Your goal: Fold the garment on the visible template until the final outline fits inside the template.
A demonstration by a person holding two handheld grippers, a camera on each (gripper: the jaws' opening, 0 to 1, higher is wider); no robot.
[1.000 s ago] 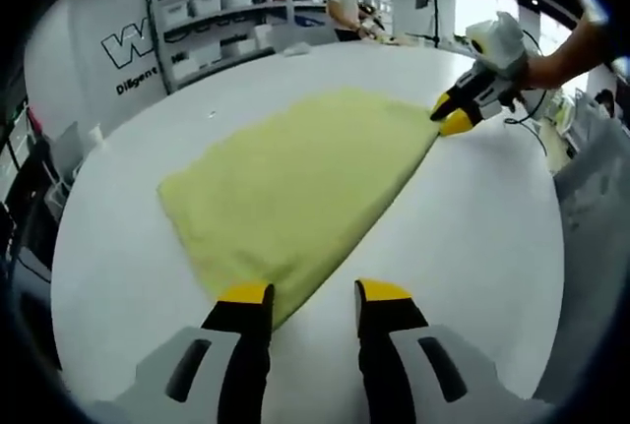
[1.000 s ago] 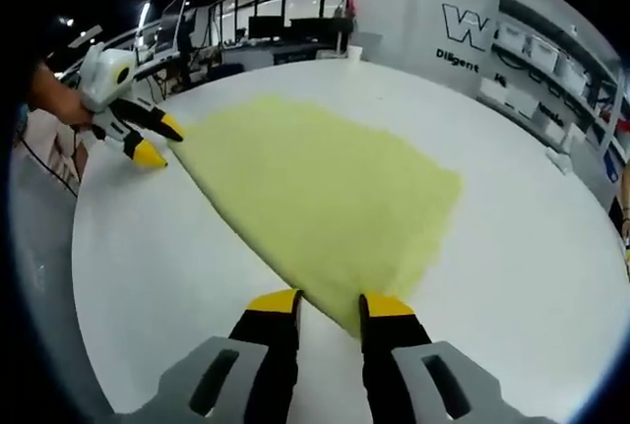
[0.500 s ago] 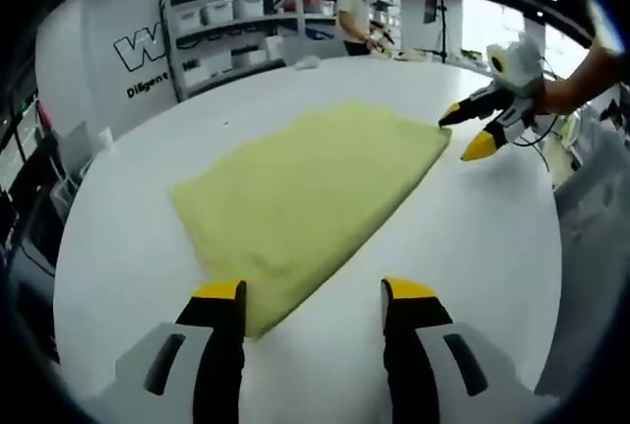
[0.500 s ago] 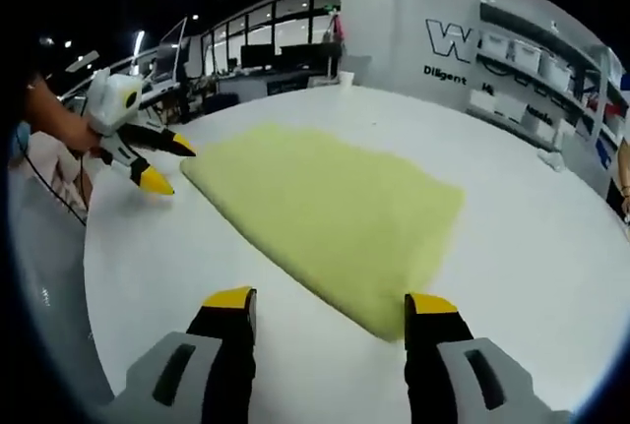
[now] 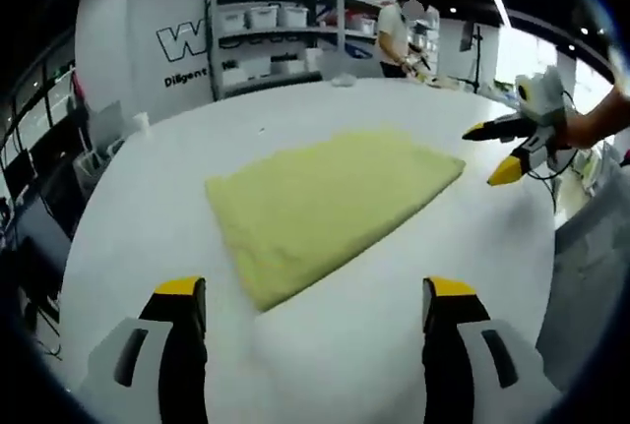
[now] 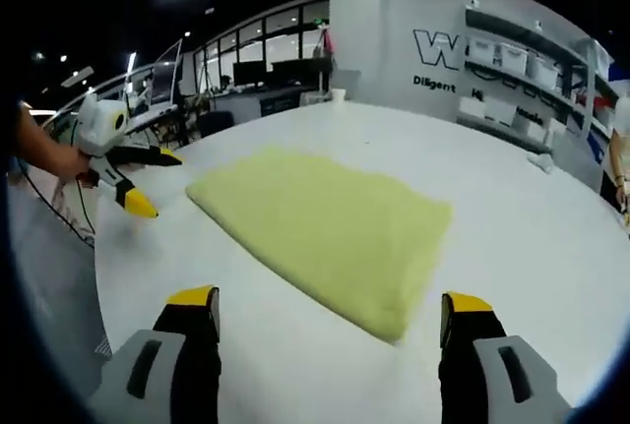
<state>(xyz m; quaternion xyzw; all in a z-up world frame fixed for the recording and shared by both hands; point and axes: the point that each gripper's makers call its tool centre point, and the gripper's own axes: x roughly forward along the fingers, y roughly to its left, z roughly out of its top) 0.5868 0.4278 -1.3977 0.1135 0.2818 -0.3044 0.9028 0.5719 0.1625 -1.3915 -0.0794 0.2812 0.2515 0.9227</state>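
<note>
Both hand-held grippers have drawn back from the cloth and spread their jaws since a second ago, when each had a jaw tip at a corner of it.

Item 1: pale yellow fleecy garment, folded flat. Lies on the white round worktop, roughly in its middle, as a four-sided slab with one corner pointing towards each camera. No gripper touches it. A template outline cannot be made out on the white surface at this sharpness.

Item 2: left hand-held gripper, yellow-tipped black jaws on grey bodies. Jaws wide apart, nothing between them; the near corner of the garment lies just ahead of the gap. Seen from the right gripper view it hangs beside the garment's far left corner, jaws splayed, clear of the cloth, held by a person's hand.

Item 3: right hand-held gripper, same make. Jaws wide apart and empty, the garment's near corner just ahead of them. Seen from the left gripper view it is near the garment's right corner, apart from it, jaws spread.

Item 4: grey shelving with white bins against the lettered wall behind the worktop.
</note>
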